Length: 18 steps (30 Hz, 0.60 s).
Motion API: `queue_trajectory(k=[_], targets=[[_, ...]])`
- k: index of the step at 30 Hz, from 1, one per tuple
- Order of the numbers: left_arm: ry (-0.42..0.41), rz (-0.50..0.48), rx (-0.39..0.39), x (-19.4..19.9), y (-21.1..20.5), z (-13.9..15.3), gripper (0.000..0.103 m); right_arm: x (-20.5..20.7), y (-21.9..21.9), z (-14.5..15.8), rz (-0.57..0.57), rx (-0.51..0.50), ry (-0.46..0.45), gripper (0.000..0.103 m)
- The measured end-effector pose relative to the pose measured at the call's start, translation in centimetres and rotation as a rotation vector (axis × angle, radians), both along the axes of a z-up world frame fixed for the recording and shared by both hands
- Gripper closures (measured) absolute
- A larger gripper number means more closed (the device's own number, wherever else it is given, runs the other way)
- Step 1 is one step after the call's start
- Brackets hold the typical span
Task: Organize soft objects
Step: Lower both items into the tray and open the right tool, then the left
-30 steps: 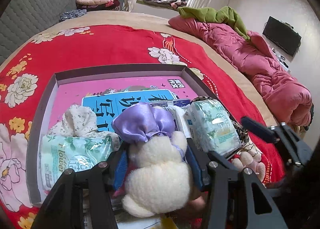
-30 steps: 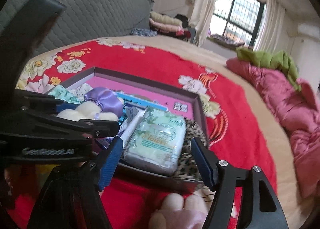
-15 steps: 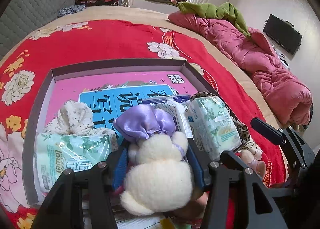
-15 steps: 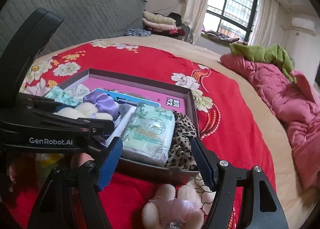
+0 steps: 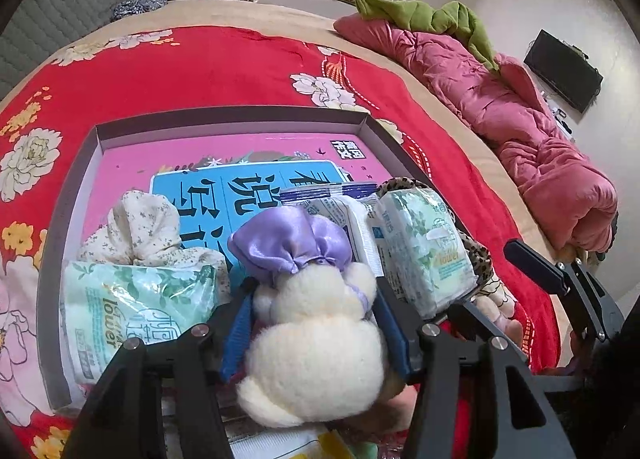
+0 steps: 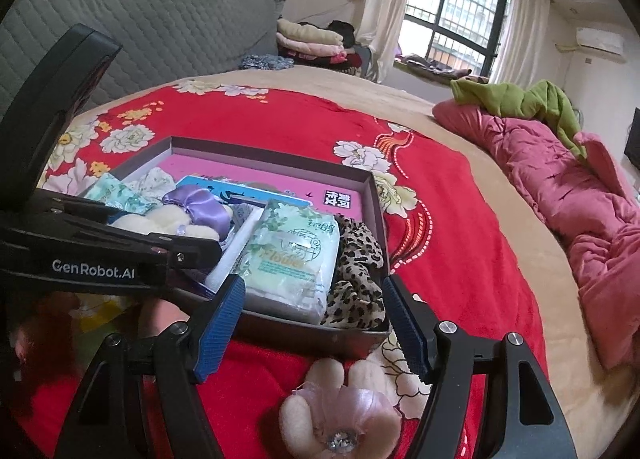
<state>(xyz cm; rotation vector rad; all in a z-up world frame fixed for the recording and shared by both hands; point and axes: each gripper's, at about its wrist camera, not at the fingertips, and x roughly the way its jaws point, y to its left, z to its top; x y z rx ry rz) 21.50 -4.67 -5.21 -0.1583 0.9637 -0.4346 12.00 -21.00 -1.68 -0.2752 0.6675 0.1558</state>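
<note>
**A:** Looking at the left gripper point(image 5: 316, 323), it's clamped on a cream plush toy point(image 5: 316, 343) with a purple satin bow point(image 5: 288, 243), right over the near edge of the shallow grey box point(image 5: 232, 115) on the red floral bedspread point(image 5: 200, 67). Box is crowded: tissue pack point(image 5: 132, 311) on the left with a floral cloth bundle point(image 5: 144, 227) behind it, a second tissue pack point(image 5: 420, 251) on the right leaning on a leopard-print cloth point(image 6: 356, 283).

**B:** And the right gripper point(image 6: 312, 323)? Any readable text?

**A:** Its jaws are spread with nothing between them, hovering by the box's near right corner above a pink plush flower point(image 6: 344, 415) lying on the bedspread outside the box. Left gripper's side says "GenRobot.AI". Tissue packs show "lower", first letter's cut off. Pink and blue sheet point(image 5: 224, 163) lining the box has big Chinese characters I can't make out. Far right there's a pink quilt point(image 5: 520, 127).
</note>
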Motion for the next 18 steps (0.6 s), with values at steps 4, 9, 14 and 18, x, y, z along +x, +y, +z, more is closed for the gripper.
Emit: queue_trajectory(k=[4,9,14,18], targets=[[0.005,0.004,-0.011,0.1,0.2,0.0,0.046,-0.1,0.1,0.1,-0.002,-0.002,0.001,0.030],[-0.001,0.005,-0.010,0.2,0.3,0.0,0.044,-0.6,0.1,0.4,-0.005,-0.006,-0.003,0.030],[0.000,0.011,-0.006,0.1,0.3,0.1,0.043,-1.1,-0.2,0.7,-0.006,-0.009,-0.005,0.030],[-0.010,0.028,0.004,0.2,0.3,0.3,0.043,-1.3,-0.5,0.9,-0.008,-0.009,-0.005,0.030]])
